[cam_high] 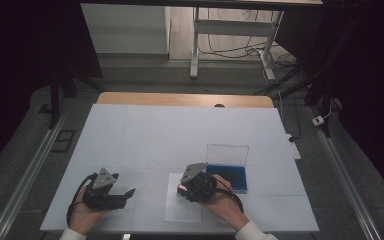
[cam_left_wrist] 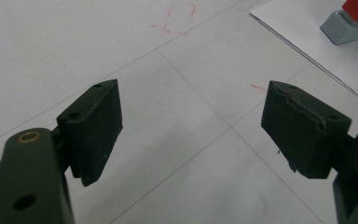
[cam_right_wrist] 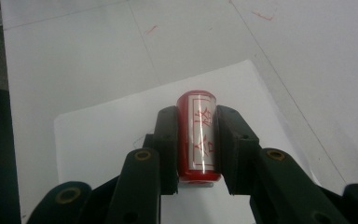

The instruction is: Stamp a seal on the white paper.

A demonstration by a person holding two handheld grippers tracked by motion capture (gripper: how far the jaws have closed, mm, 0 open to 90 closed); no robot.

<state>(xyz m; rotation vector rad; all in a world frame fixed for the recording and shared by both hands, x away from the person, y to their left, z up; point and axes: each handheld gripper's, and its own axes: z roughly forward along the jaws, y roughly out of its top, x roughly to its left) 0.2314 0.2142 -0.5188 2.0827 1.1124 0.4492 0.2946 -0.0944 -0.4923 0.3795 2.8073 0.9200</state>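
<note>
A red cylindrical stamp (cam_right_wrist: pixel 196 135) with a white label of red characters is clamped between the pads of my right gripper (cam_right_wrist: pixel 196 114). It stands on a white sheet of paper (cam_right_wrist: pixel 102 135). In the high view the right gripper (cam_high: pixel 182 189) sits over the top left corner of that sheet (cam_high: pixel 182 212), with the stamp (cam_high: pixel 181 188) peeking out red. My left gripper (cam_high: pixel 127 192) rests at the front left, jaws pointing right and wide apart. Its pads (cam_left_wrist: pixel 98 126) have nothing between them. Far right in the left gripper view are the stamp's grey foot (cam_left_wrist: pixel 347 23) and the paper (cam_left_wrist: pixel 303 32).
A blue ink pad case (cam_high: pixel 232 179) with its clear lid (cam_high: pixel 226 154) raised stands just right of the right gripper. The table (cam_high: pixel 145 135) has a white cover with faint red marks (cam_left_wrist: pixel 179 18). Table legs and cables lie on the floor beyond.
</note>
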